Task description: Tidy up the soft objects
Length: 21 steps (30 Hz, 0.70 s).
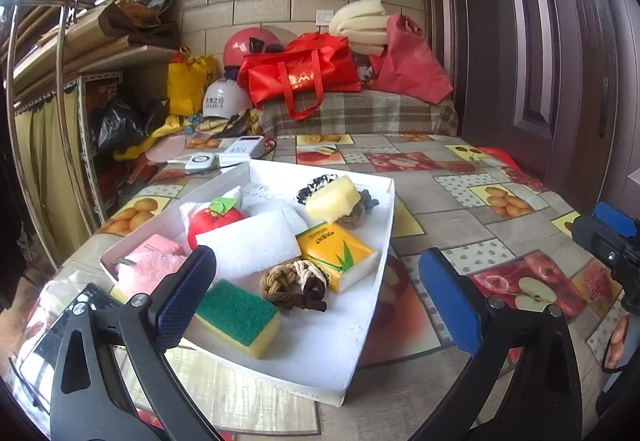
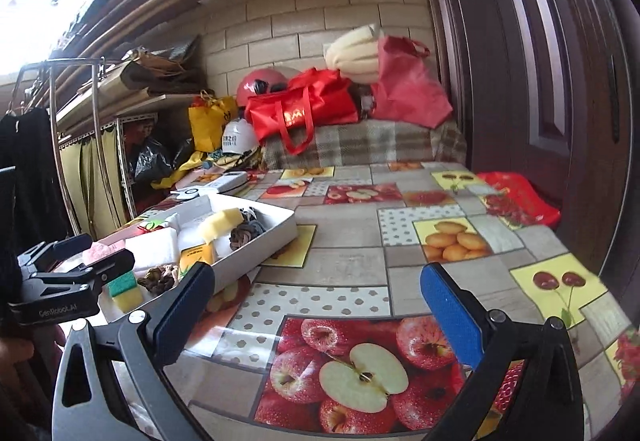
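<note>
A white tray (image 1: 352, 337) on the table holds soft things: a green-and-yellow sponge (image 1: 238, 317), a white foam block (image 1: 248, 245), a yellow tissue pack (image 1: 338, 253), a yellow sponge (image 1: 332, 199), a red plush apple (image 1: 214, 221), pink fluffy cloth (image 1: 146, 267) and brown braided hair ties (image 1: 292, 285). My left gripper (image 1: 316, 301) hovers open over the tray's near end, nothing between its blue pads. My right gripper (image 2: 316, 317) stands open above the fruit-print tablecloth, right of the tray (image 2: 280, 237), empty. The left gripper's body (image 2: 60, 281) shows at the right wrist view's left edge.
A dark phone (image 1: 68, 325) lies left of the tray's near corner. White devices (image 1: 228, 155) sit past the tray's far end. Red bags (image 1: 304, 69), helmets and a plaid-covered bench stand at the back; a dark door (image 1: 540, 41) is right. The right gripper's body (image 1: 608, 237) is at the left wrist view's right edge.
</note>
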Motion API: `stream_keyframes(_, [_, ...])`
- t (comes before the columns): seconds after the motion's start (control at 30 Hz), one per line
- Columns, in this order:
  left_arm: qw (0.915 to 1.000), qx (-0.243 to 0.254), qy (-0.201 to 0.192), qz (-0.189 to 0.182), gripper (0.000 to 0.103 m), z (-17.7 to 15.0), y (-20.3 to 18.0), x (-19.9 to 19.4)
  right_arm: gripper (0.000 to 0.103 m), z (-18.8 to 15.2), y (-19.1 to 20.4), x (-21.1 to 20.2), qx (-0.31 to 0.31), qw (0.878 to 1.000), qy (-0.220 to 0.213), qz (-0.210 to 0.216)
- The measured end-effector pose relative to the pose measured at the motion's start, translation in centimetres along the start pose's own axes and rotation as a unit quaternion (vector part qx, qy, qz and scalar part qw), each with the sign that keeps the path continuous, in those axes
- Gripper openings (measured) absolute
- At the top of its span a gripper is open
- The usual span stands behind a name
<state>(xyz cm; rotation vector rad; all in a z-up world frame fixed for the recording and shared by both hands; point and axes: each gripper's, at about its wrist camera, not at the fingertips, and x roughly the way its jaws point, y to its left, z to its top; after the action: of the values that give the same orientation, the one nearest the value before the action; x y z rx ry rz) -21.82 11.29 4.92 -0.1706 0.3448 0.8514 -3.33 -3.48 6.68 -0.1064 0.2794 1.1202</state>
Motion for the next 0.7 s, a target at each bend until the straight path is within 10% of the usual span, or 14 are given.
stream_keyframes(0.27, [0.9908, 0.035, -0.001, 0.13, 0.103, -0.2, -1.5, -0.3, 0.103, -0.3, -1.1, -1.9, 0.019, 0.999, -0.043, -0.016])
stream_keyframes(0.7, [0.9948, 0.024, 0.016, 0.097, 0.103, 2.2, -1.6, -1.3, 0.103, -0.6, -1.5, -1.9, 0.025, 0.999, -0.045, -0.008])
